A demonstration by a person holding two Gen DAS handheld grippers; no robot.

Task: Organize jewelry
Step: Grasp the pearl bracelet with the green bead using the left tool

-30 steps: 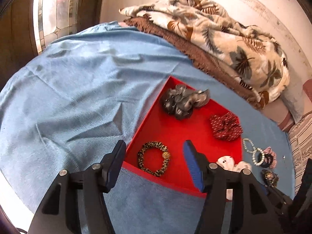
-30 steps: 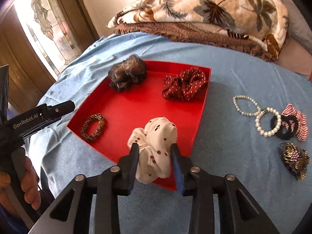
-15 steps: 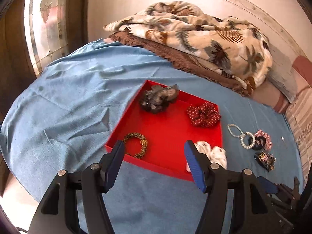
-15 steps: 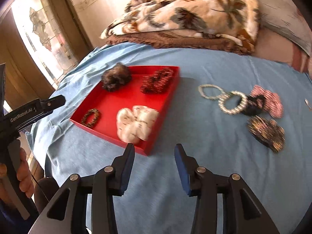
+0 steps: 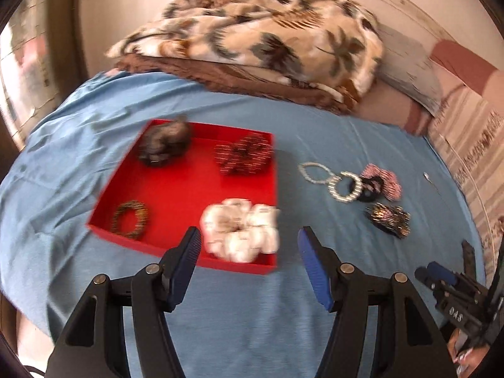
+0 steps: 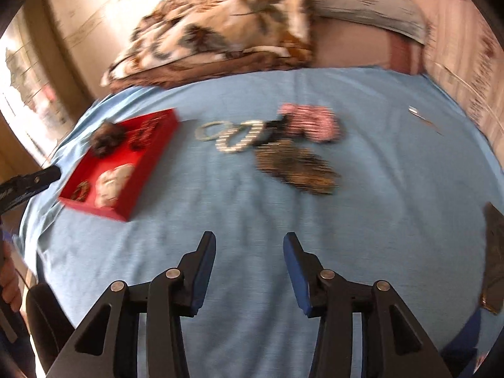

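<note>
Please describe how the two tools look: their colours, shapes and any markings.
Both tools, the left tool and the right tool, have black angular frames with silver pivot bolts and two tapered fingers lined with ribbed blue pads. White lettering marks the right tool's body in the left view.

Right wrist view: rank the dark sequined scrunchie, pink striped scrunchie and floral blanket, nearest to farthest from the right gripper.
1. Dark sequined scrunchie, ahead of the right gripper on the blue sheet.
2. Pink striped scrunchie, just behind it.
3. Floral blanket, at the far wall.
</note>
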